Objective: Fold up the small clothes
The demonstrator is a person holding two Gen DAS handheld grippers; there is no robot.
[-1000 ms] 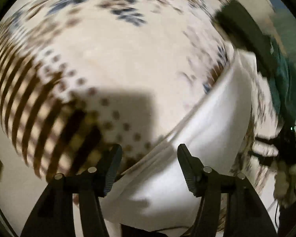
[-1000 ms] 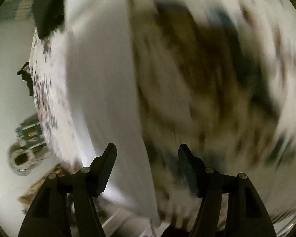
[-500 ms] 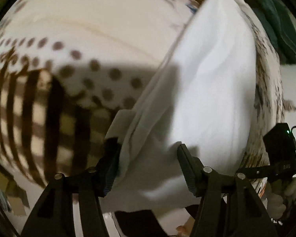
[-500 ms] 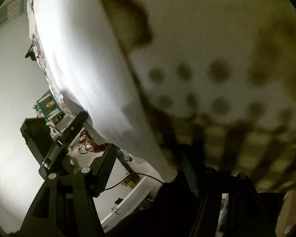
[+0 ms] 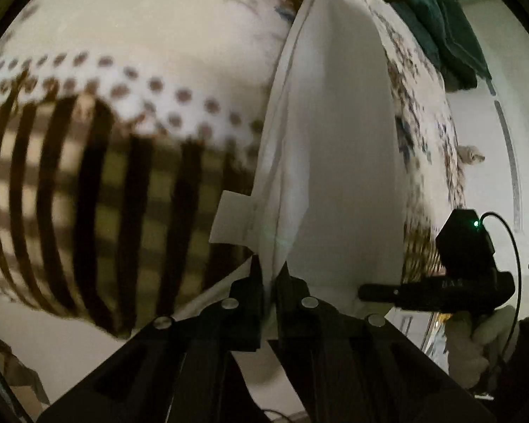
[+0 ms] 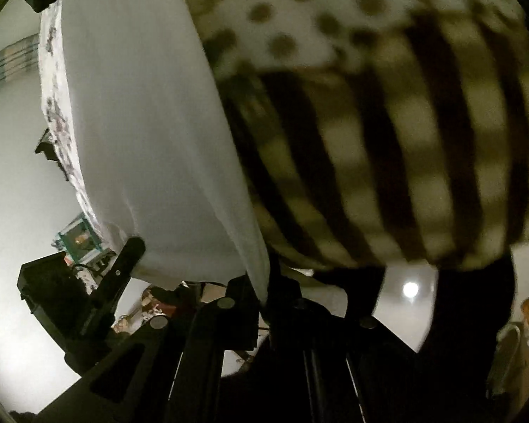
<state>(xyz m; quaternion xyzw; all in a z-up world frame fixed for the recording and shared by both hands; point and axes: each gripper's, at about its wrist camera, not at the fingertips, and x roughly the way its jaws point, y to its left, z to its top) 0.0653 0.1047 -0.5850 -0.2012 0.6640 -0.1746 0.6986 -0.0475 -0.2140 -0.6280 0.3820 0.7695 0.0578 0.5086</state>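
A white garment [image 5: 335,141] lies as a long strip on a patterned cover [image 5: 123,176] with brown stripes and dots. My left gripper [image 5: 269,271] has its jaws closing onto the garment's near edge, beside a small white tag [image 5: 229,222], and the pads pinch the cloth. In the right wrist view the same white garment [image 6: 141,123] runs up the left side, and my right gripper [image 6: 266,282] has its jaws closing, pinching the near corner. Each gripper shows in the other's view: the right one [image 5: 370,290] and the left one [image 6: 134,246], both at the garment's near end.
Dark green clothes [image 5: 441,28] are piled at the far right of the cover. The striped cover [image 6: 388,141] drops off at its near edge to a pale floor. A gloved hand [image 5: 476,338] holds the right gripper's handle. Small clutter [image 6: 81,243] sits on the floor.
Both grippers went from open to shut on the white garment's near edge. The right one swept across the cover to the near corner; the left one moved in closer and rolled.
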